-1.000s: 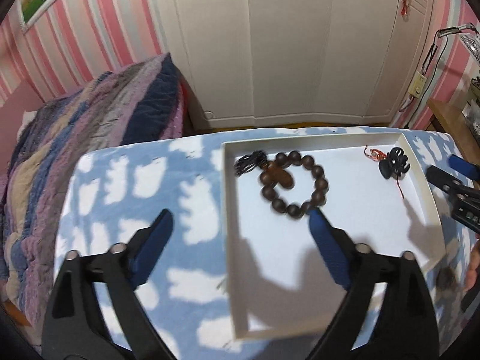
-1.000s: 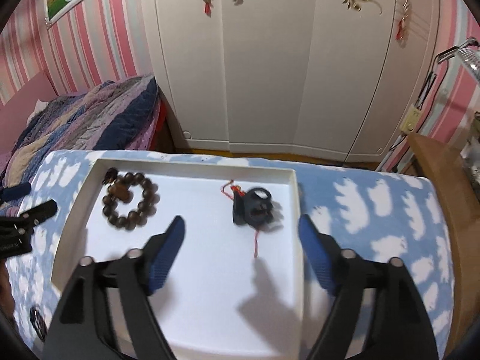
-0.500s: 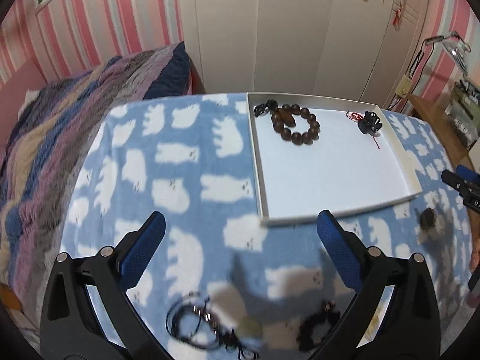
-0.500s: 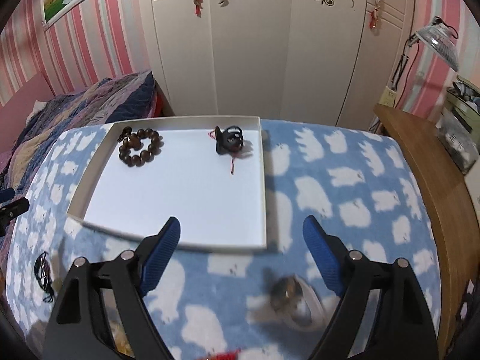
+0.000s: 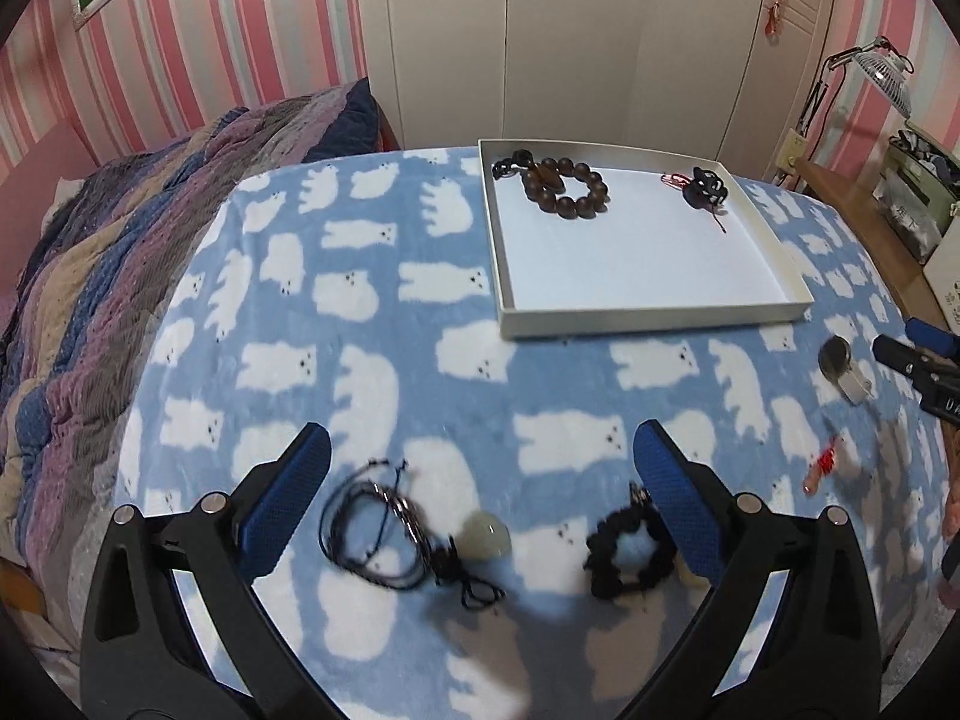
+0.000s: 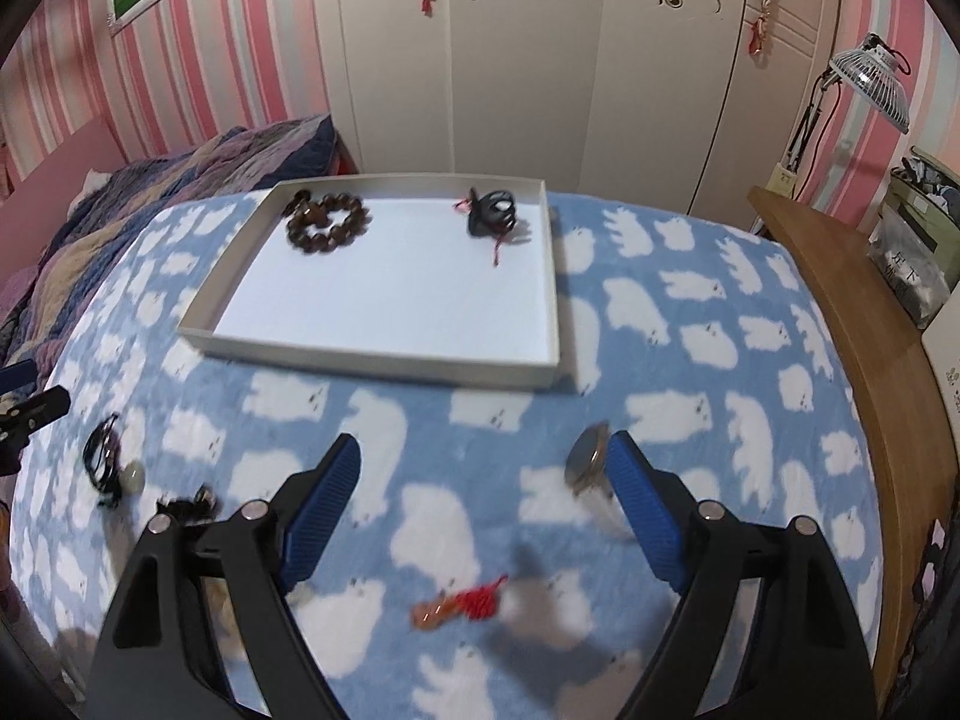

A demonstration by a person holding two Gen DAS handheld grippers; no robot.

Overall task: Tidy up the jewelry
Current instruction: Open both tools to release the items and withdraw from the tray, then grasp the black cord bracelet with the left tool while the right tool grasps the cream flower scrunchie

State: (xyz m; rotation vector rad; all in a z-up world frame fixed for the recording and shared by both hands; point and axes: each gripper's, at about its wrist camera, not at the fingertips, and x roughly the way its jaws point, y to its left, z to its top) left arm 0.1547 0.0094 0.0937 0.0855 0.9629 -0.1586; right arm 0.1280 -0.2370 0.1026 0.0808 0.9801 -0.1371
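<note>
A white tray (image 5: 648, 315) (image 6: 384, 354) lies on the blue blanket. It holds a brown bead bracelet (image 5: 564, 189) (image 6: 327, 222) and a black charm with red cord (image 5: 705, 186) (image 6: 492, 213). My left gripper (image 5: 480, 480) is open above a black cord necklace with pale stone (image 5: 408, 531) and a black bead bracelet (image 5: 627, 552). My right gripper (image 6: 480, 474) is open above a red knotted charm (image 6: 462, 606); a watch (image 6: 591, 462) lies by its right finger.
A striped quilt (image 5: 120, 228) lies to the left. White wardrobe doors (image 6: 540, 60) stand behind. A wooden desk (image 6: 870, 348) runs along the right, with a lamp (image 6: 870, 78) above it. The blanket has a white bear pattern.
Both grippers have pulled back from over the tray toward the near side of the blanket. The loose jewelry on the blanket has come into view beneath them.
</note>
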